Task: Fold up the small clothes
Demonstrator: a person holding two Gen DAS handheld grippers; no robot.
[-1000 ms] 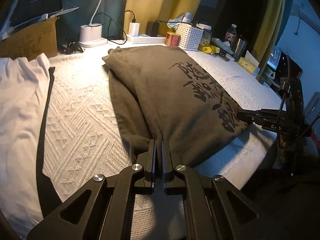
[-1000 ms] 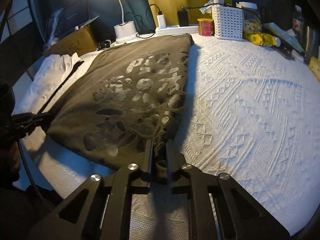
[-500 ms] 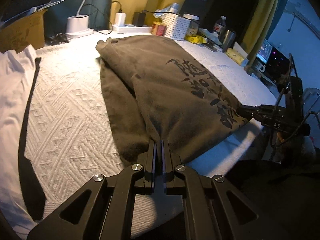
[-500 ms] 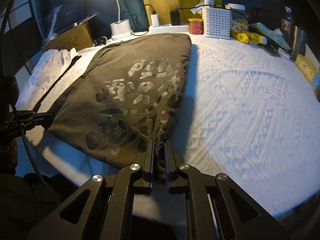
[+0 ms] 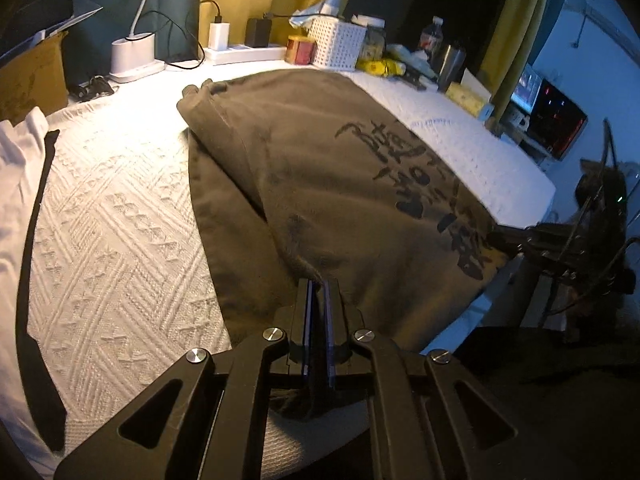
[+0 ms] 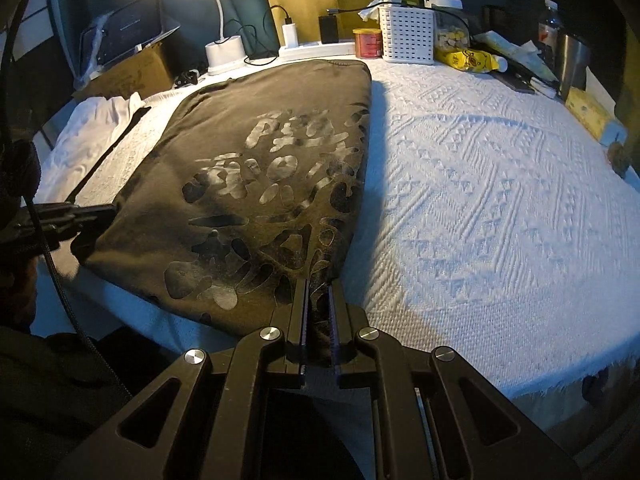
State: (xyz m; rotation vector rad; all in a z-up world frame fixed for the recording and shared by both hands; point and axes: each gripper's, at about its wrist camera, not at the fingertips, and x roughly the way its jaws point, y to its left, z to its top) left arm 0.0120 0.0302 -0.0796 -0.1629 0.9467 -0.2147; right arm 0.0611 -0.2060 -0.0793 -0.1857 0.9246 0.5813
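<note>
A dark olive shirt [image 5: 320, 168] with black printed characters lies lengthwise on the white textured bedspread [image 5: 120, 220]. Its near hem hangs over the front edge. My left gripper [image 5: 318, 282] is shut on the hem's left corner. In the right wrist view the same shirt [image 6: 256, 184] shows its glossy print, and my right gripper [image 6: 319, 284] is shut on the hem's right corner. Each gripper appears from the side in the other's view, the right gripper [image 5: 496, 238] and the left gripper [image 6: 112, 212], both pinching cloth.
A white garment [image 5: 16, 184] with a black strip lies at the left. Along the back stand a lamp base [image 5: 134, 54], power strip [image 5: 240, 54], red tin [image 5: 300, 49], white basket [image 5: 340, 46], a steel cup [image 5: 451, 66] and clutter. A cardboard box [image 5: 32, 76] sits back left.
Both grippers have drawn back toward the front edge, pulling the shirt's hem with them. More of the hem now hangs past the edge of the bedspread.
</note>
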